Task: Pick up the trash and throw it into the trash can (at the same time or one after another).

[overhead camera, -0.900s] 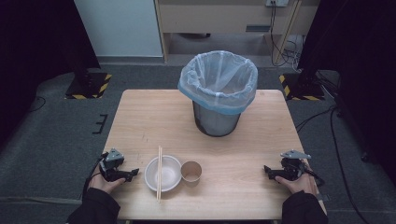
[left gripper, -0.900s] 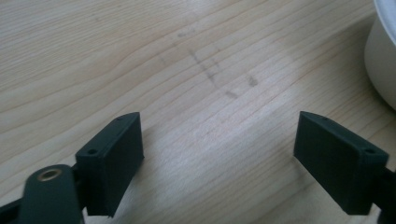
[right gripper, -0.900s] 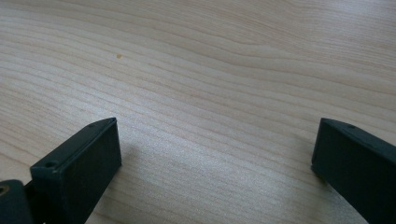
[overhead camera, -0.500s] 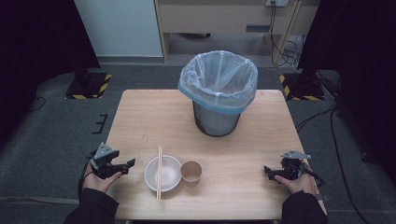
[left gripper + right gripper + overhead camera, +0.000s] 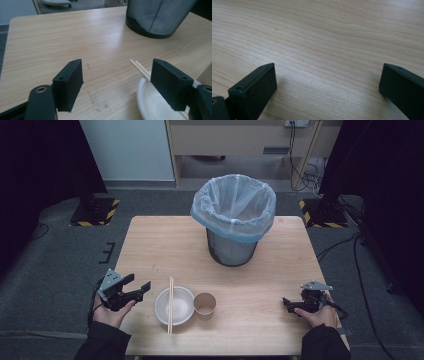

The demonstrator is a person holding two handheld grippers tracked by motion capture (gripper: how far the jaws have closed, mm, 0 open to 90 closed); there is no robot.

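1. The chopsticks (image 5: 170, 304) are lying across the white bowl (image 5: 174, 306) near the front edge of the table (image 5: 165, 245), their far tips poking past the rim; in the left gripper view the tips (image 5: 139, 67) are showing just inside the right-hand jaw

2. The paper cup (image 5: 204, 303) is standing upright just beside the bowl, on its right, and the lined bin (image 5: 233, 218) is waiting farther back, well apart from both

3. The left gripper (image 5: 139, 288) is lifting off the table edge compared with a moment ago and tilting its jaws toward the bowl; the jaws are standing wide apart with nothing between them

4. That looks like the opening of a reach: the chopsticks or bowl seem to be the first target, likely bound for the bin

5. The right gripper (image 5: 289, 304) is resting in the same spot by the right front corner as before, jaws spread wide over bare wood, holding nothing

6. Nothing on the table is being touched yet
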